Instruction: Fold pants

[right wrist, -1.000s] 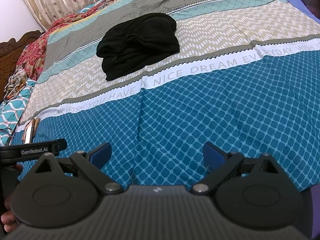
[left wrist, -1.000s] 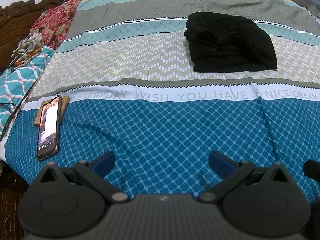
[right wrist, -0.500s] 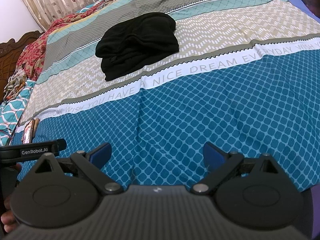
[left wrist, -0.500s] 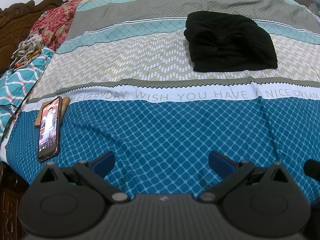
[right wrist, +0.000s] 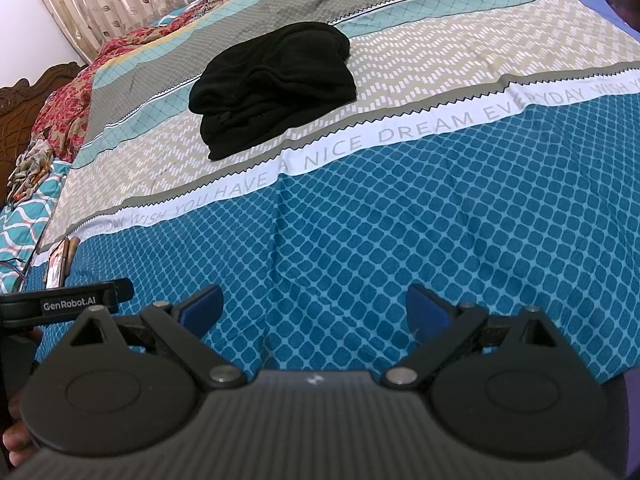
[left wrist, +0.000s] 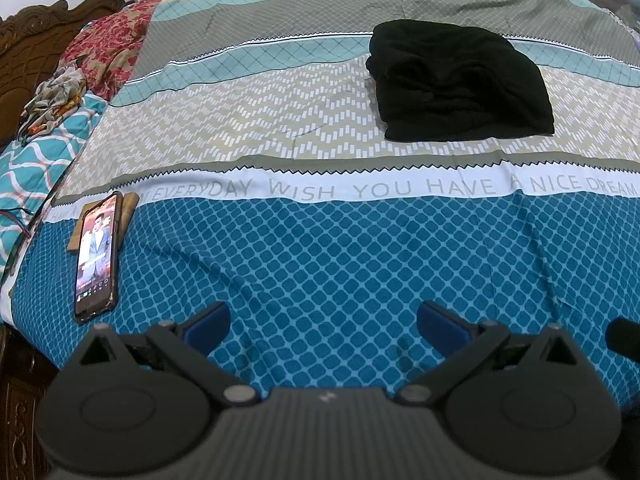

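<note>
The pants (left wrist: 460,84) are lying in the upper right of the left view as a compact folded bundle on the bed (left wrist: 320,248), so the folding is looking finished. The left claw (left wrist: 322,320) and right claw (right wrist: 314,306) are hovering spread, holding nothing.

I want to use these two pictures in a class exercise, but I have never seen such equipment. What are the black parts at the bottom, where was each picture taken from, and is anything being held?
Each picture comes from a camera on a hand-held gripper, looking along its two blue-tipped fingers. The left gripper and right gripper are both open and hold nothing. On the patterned bedsheet lie black pants, already folded, and, near the left edge, a phone.
</note>
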Demonstrator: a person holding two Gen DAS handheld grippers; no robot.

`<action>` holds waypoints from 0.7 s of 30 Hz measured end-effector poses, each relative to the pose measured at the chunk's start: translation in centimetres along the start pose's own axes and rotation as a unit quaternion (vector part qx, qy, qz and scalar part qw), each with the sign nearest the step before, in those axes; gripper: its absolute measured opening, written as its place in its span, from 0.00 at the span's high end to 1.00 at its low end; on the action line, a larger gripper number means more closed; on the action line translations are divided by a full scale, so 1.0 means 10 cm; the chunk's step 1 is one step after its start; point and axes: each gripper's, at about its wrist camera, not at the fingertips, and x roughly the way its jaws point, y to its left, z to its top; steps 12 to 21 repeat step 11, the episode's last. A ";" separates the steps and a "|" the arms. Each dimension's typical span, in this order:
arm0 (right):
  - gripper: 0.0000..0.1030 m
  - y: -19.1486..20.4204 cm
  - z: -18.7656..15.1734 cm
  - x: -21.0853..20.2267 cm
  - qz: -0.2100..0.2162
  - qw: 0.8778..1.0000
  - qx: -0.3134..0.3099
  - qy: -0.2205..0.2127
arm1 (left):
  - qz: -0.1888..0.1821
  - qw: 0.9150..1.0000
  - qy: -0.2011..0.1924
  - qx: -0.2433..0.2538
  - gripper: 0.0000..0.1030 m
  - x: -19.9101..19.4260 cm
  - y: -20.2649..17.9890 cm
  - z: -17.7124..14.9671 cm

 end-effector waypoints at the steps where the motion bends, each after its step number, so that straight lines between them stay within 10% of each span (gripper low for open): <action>1: 0.04 0.00 0.00 0.00 0.000 1.000 0.000 0.000 | 0.000 1.000 0.000 0.000 0.00 0.00 0.00 0.00; 21: 0.04 0.00 0.00 0.00 0.000 1.000 0.000 0.000 | -0.010 1.000 -0.019 0.008 0.00 -0.05 -0.01 -0.01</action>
